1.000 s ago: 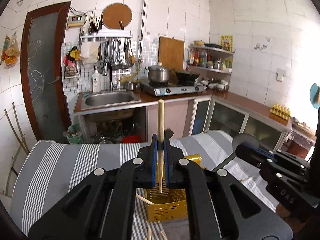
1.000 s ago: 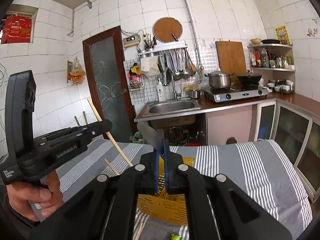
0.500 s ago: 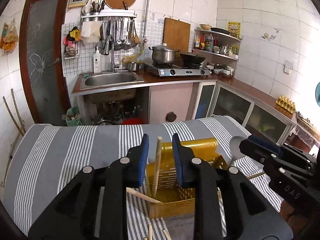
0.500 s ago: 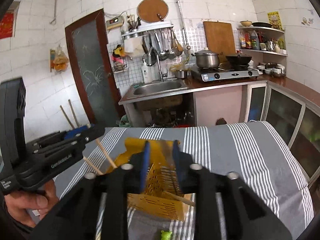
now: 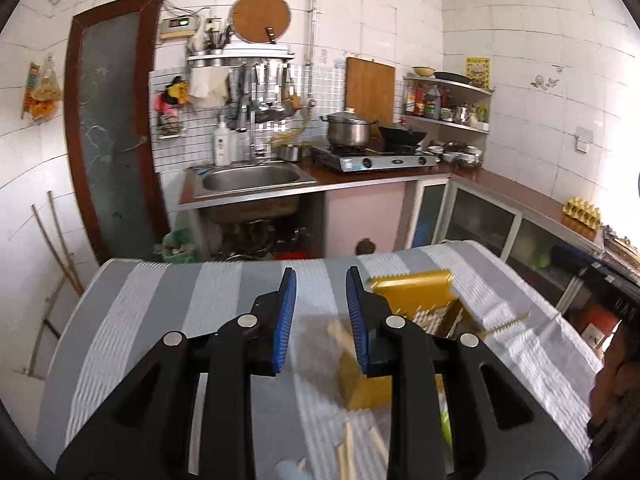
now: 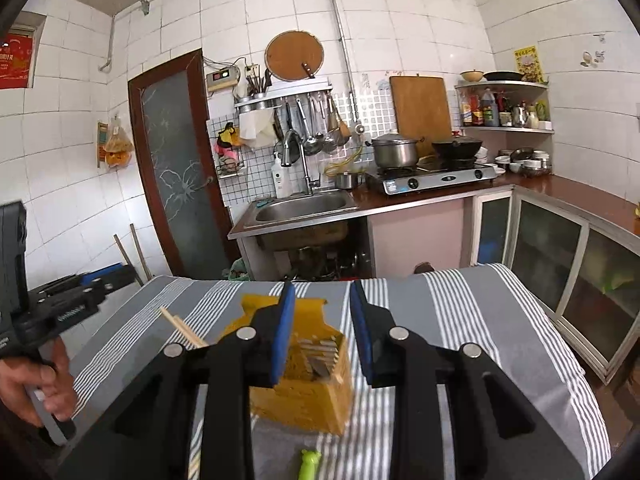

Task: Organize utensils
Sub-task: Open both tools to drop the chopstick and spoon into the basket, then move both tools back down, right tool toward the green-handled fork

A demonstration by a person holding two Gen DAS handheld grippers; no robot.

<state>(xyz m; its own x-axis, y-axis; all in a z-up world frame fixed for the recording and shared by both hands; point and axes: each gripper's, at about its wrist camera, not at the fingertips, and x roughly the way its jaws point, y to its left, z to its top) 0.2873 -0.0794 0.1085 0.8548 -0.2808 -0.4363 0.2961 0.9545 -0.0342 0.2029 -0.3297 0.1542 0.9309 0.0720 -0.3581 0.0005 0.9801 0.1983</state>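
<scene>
On striped desk [image 5: 200, 304]: yellow utensil basket [image 6: 304, 392] sits just beyond right gripper [image 6: 322, 328], fingers apart, empty (just opened). Left gripper [image 5: 321, 316] likewise open; loose chopsticks [image 5: 348, 452] at 6 o'clock, long axis toward camera, left nearer.

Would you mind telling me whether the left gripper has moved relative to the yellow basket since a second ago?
Yes. The left gripper, jaws just opened and empty, has shifted left of the yellow basket.
</scene>
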